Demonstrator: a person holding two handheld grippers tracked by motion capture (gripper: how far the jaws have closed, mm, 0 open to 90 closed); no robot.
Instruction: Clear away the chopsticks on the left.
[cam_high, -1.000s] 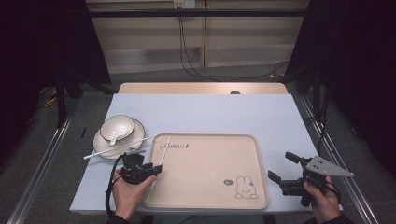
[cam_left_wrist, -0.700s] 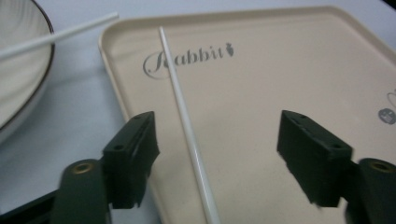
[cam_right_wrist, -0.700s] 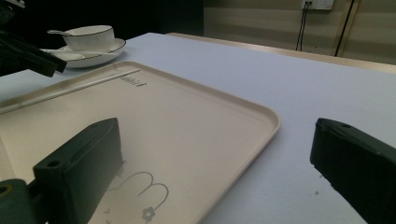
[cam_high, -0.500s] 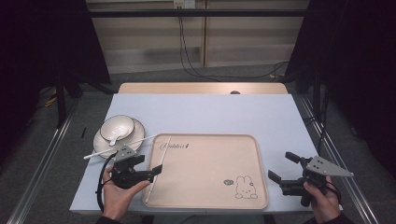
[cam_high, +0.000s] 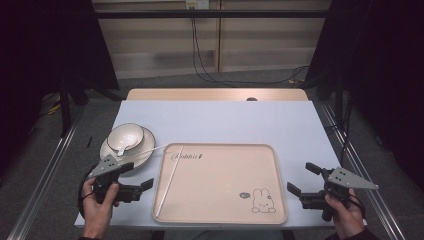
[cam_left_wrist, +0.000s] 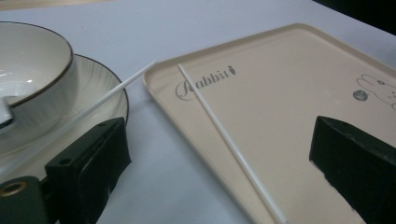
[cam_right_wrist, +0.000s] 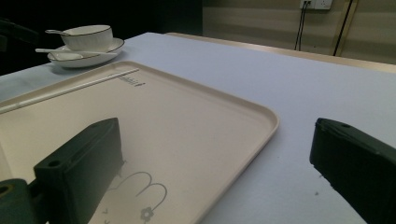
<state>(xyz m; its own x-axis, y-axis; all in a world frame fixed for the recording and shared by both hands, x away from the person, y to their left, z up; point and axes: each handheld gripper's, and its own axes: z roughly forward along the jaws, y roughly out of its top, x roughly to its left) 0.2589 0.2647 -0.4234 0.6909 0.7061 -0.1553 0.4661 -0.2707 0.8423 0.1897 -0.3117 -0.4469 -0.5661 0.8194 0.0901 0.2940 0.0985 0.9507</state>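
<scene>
A beige tray (cam_high: 225, 185) with a rabbit print lies in the middle of the front of the table. A thin white chopstick (cam_high: 169, 181) lies along the tray's left side (cam_left_wrist: 224, 135). A second chopstick (cam_high: 145, 151) rests across a white plate (cam_high: 109, 150) and points at the tray's corner. On that plate stands a bowl (cam_high: 125, 137) with a spoon (cam_high: 121, 148) in it. My left gripper (cam_high: 137, 175) is open just left of the tray, and its jaws frame the tray's chopstick from a distance (cam_left_wrist: 219, 158). My right gripper (cam_high: 301, 177) is open beside the tray's right edge (cam_right_wrist: 217, 158).
The pale blue tabletop stretches bare behind the tray to a wooden strip at the far edge (cam_high: 215, 94). The plate and bowl (cam_right_wrist: 86, 36) sit close to the table's left edge. Cables hang against the back wall (cam_high: 200, 55).
My left gripper has drawn back to the left, off the tray's edge, with its jaws wide apart. A chopstick now lies free in the tray. My right gripper has barely moved.
</scene>
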